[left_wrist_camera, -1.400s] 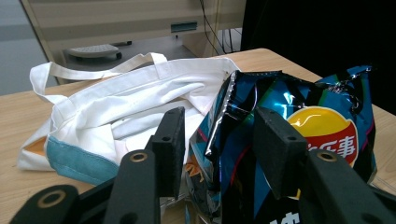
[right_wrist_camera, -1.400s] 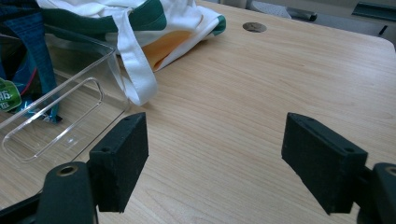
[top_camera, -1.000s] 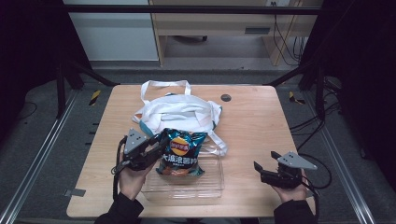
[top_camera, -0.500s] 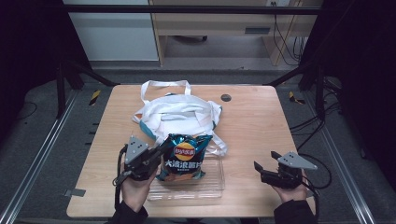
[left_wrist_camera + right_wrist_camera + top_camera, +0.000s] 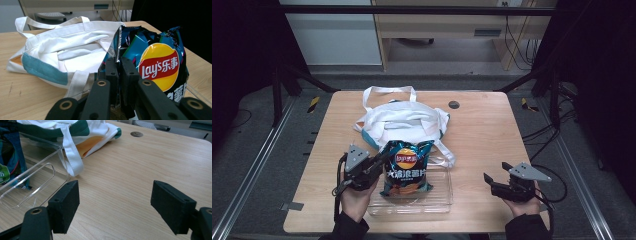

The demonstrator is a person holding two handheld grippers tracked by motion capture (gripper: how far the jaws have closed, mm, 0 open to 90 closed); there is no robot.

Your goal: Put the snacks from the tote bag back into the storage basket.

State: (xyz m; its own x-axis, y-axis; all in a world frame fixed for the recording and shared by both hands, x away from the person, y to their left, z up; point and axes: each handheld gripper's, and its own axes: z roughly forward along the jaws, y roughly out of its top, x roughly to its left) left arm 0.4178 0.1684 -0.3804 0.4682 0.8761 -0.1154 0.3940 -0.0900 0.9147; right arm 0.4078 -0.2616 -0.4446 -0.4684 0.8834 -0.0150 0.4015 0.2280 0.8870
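Chip bag [image 5: 404,167] now upright over the tray [image 5: 439,202] — left gripper [image 5: 119,65] jaws just reopening slightly, still clamping its edge.

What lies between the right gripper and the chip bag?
In the high view, the near right part of the clear tray, then bare table, separates the right gripper from the chip bag.

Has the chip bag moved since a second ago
Yes. The chip bag, pinched by the left gripper, has tipped upright and shifted toward the clear tray's left side.
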